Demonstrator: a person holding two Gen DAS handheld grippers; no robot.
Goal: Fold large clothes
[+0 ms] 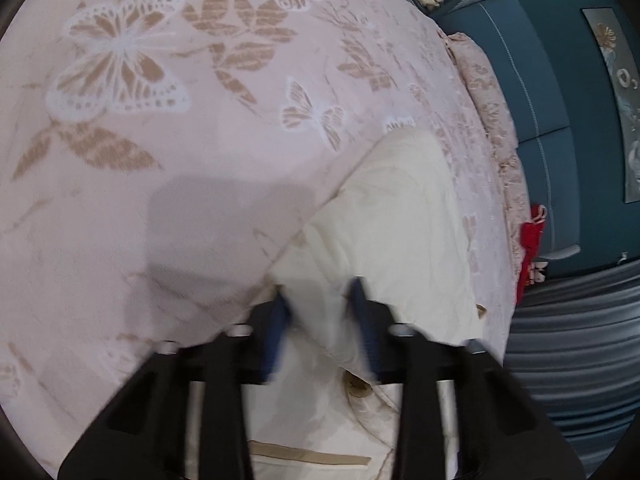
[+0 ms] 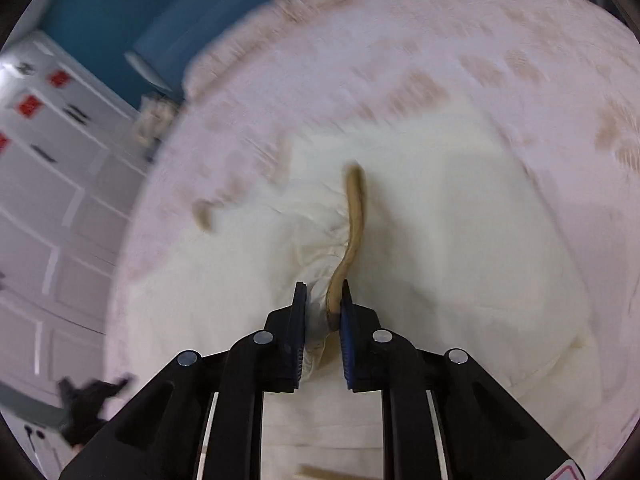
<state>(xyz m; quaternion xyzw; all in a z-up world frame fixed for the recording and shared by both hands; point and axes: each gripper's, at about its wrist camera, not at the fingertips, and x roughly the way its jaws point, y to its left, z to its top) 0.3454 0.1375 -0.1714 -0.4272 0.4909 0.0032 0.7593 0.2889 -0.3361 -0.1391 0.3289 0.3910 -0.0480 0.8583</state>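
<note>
A cream garment (image 1: 396,208) with tan trim lies on a pink bedspread (image 1: 160,120) printed with butterflies and leaves. My left gripper (image 1: 320,292) hangs just above the garment's near edge, its blue-padded fingers (image 1: 362,320) apart with cream cloth between them; the frame is blurred and I cannot tell whether they pinch it. In the right wrist view the garment (image 2: 460,220) is bunched. My right gripper (image 2: 323,294) is shut on a gathered fold of it beside a tan strap (image 2: 354,216) that runs away from the fingers.
A teal padded headboard (image 1: 560,92) stands past the bed's far edge, with a red cloth (image 1: 530,248) and grey bedding (image 1: 572,340) beside it. White cupboard doors (image 2: 52,184) stand to the left in the right wrist view. A dark object (image 2: 88,404) lies low left.
</note>
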